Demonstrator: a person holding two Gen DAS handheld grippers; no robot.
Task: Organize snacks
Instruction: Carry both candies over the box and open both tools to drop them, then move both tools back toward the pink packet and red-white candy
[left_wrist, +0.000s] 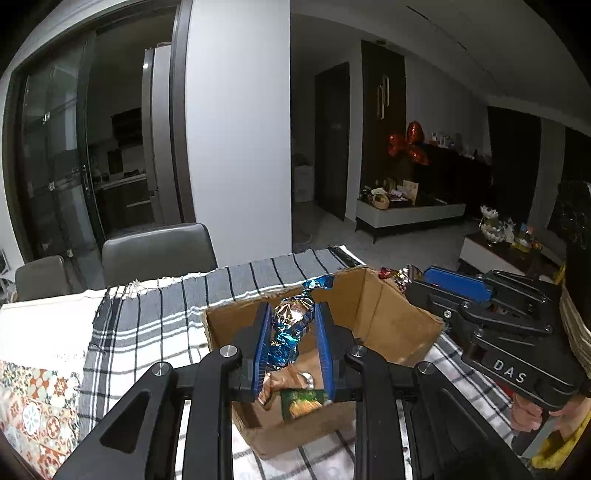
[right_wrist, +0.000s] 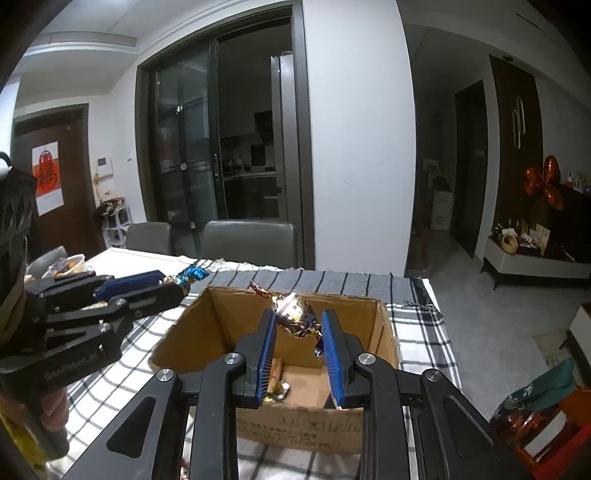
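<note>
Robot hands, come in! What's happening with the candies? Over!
Left gripper shut on blue candy. Right gripper shut on red-gold candy. Both above cardboard box. Nothing blocking.

Crinkled glossy foil sweet (left_wrist: 291, 325); matt brown cardboard box (left_wrist: 384, 314); woven checked cloth (left_wrist: 147, 325) covering the worktop.

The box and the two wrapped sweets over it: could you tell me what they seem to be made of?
The box looks like plain brown corrugated cardboard, matte, with ragged torn rims. The blue-ended sweet in the left gripper and the red-ended sweet in the right gripper wear crinkled, shiny wrappers, probably metallised foil or film.
</note>
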